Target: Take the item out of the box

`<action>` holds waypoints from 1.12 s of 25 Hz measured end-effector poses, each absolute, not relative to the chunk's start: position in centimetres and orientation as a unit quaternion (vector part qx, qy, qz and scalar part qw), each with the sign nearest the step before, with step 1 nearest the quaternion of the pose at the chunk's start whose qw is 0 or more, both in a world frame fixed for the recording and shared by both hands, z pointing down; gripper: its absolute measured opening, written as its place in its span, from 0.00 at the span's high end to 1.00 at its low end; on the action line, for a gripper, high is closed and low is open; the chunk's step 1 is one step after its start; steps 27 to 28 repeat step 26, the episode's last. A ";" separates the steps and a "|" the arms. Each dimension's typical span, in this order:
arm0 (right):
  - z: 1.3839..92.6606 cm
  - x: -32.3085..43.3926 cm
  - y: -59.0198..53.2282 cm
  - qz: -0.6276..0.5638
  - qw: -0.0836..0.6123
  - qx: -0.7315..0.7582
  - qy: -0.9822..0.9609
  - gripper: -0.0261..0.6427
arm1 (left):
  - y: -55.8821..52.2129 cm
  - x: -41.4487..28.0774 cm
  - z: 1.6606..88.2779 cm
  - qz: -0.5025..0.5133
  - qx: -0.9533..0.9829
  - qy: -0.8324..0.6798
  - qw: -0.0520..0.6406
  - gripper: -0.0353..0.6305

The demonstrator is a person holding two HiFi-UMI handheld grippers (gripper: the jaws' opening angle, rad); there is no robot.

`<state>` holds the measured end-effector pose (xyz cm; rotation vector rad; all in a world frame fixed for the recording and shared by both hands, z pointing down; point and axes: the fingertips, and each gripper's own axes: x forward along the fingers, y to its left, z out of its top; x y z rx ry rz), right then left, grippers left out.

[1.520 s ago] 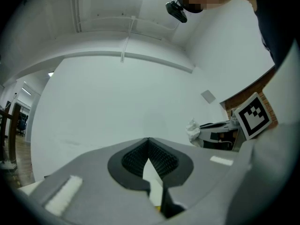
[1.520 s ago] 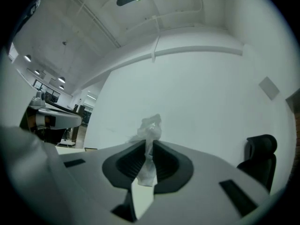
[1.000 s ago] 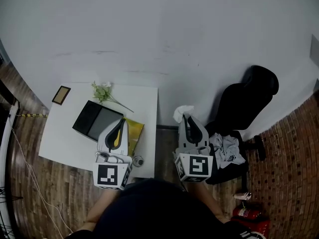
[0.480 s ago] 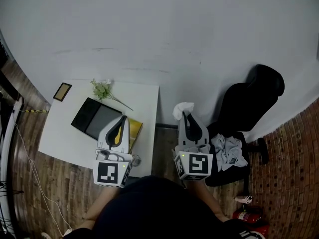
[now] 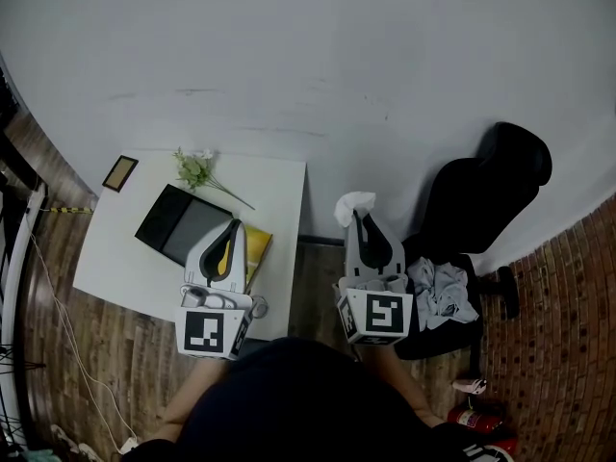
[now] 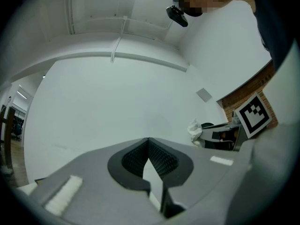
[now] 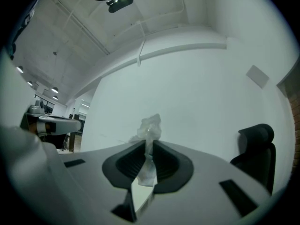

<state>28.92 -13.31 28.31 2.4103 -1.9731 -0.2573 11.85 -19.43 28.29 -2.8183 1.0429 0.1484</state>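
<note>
Right hand-held gripper (image 5: 358,221) pinches a crumpled white wad (image 5: 352,204), probably thin plastic. It is held beyond the surface's (image 5: 120,268) right edge, evidently to keep it clear of the open black box (image 5: 162,221). Left hand-held gripper (image 5: 234,229), pressed together and empty, hovers beside the box near that edge.

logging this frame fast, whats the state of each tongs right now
left tongs: closed, empty
right tongs: closed on a white wad

Box (image 5: 181,225) on table (image 5: 120,263), chair (image 5: 486,195) right
</note>
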 end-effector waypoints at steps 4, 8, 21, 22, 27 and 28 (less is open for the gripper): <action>28.6 28.9 -13.3 -0.084 0.012 0.768 -0.635 0.88 | -19.4 11.8 28.7 0.045 -0.933 0.351 0.061 0.93; 28.6 28.5 -13.3 -0.085 0.013 0.763 -0.641 0.88 | -19.1 11.6 28.7 0.041 -0.932 0.353 0.064 0.93; 29.2 26.4 -14.8 -0.076 0.016 0.749 -0.658 0.88 | -19.6 9.8 29.2 0.031 -0.928 0.366 0.059 0.93; 29.3 26.2 -14.9 -0.076 0.016 0.748 -0.659 0.88 | -19.7 9.6 29.2 0.031 -0.928 0.367 0.058 0.93; 29.5 25.5 -15.6 -0.075 0.016 0.745 -0.662 0.88 | -20.2 9.0 29.3 0.031 -0.927 0.368 0.058 0.93; 29.5 25.5 -15.6 -0.075 0.016 0.745 -0.662 0.88 | -20.2 9.0 29.3 0.031 -0.927 0.368 0.058 0.93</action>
